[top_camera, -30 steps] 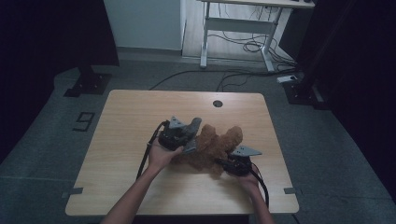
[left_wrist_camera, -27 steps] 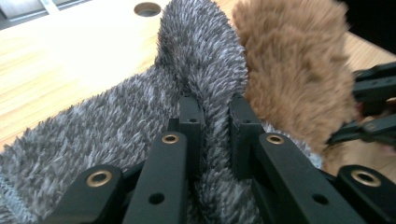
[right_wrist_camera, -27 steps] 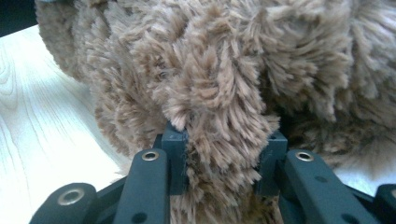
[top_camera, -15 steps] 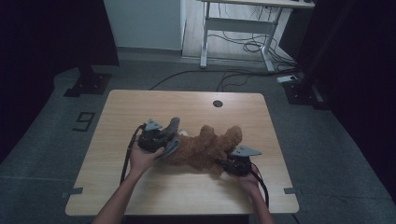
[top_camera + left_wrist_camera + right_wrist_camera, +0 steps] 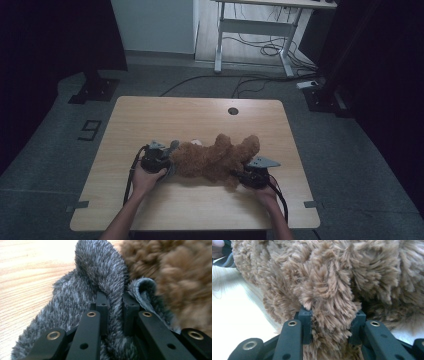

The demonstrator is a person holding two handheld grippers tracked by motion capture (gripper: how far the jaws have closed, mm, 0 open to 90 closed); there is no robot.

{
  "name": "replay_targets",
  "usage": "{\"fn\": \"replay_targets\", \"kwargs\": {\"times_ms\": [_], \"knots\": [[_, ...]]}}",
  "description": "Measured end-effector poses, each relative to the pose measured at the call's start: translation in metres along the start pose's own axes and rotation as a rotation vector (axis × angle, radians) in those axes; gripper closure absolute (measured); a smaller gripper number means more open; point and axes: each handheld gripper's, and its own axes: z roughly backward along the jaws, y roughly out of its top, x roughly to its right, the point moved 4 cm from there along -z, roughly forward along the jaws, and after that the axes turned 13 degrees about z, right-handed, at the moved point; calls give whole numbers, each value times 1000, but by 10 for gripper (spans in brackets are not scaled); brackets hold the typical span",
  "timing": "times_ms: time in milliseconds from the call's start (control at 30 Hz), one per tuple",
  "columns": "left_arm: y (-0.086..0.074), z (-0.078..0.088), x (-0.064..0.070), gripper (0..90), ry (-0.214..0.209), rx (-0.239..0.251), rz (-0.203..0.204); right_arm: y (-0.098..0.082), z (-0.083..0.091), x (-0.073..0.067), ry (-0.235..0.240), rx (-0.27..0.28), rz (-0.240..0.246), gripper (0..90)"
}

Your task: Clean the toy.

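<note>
A brown plush bear (image 5: 215,157) lies stretched across the wooden table (image 5: 200,115) between both hands. At its left end sits a grey fuzzy piece of fabric (image 5: 173,146), whether joined to the bear I cannot tell. My left gripper (image 5: 169,161) is shut on a fold of that grey fabric (image 5: 100,277), jaws (image 5: 113,301) pinching it low over the wood, brown fur (image 5: 180,277) just to the right. My right gripper (image 5: 241,175) is shut on a thick tuft or limb of the bear (image 5: 324,277), squeezed between its pads (image 5: 332,315).
A round cable hole (image 5: 232,110) sits near the table's far edge. Beyond the table stand a white desk frame (image 5: 250,30) with loose cables on the floor and dark stands (image 5: 95,90) at the left and right. Cables trail from both grippers toward the near edge.
My left hand has moved left and down with the grey fabric in its jaws, drawing the bear out longer and flatter. The right hand has stayed put.
</note>
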Motion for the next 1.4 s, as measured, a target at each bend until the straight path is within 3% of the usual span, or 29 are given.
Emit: {"fn": "replay_targets", "kwargs": {"times_ms": [67, 167, 267, 367, 500, 633, 767, 900, 1100, 1267, 1400], "knots": [[6, 8, 0, 788, -2, 27, 3, 0, 0, 0, 0, -1, 1, 642], [24, 31, 6, 788, -23, 104, -2, -1, 0, 1, 1, 1, -4, 642], [41, 53, 24, 788, -59, 188, -43, -1, 0, 1, -3, -1, 0, 643], [56, 63, 49, 786, -80, 223, -98, 0, -1, 2, -12, -3, 4, 643], [76, 50, 78, 786, -107, 198, -136, 2, -5, 6, -41, -4, 13, 643], [86, 25, 87, 786, -107, 165, -119, 4, -9, 10, -55, -1, 24, 644], [81, 1, 87, 787, -114, 115, -100, 5, -13, 15, -78, 7, 16, 647], [72, -8, 80, 787, -116, 88, -86, 6, -16, 15, -99, 12, 24, 646], [54, -3, 80, 792, -123, 108, -121, 7, -10, 12, -81, -4, 2, 570], [41, 6, 82, 793, -142, 120, -145, 6, 5, 13, -36, -7, -73, 411], [31, 13, 83, 792, -169, 126, -151, 6, 24, 21, -52, 42, -132, 317]]}}
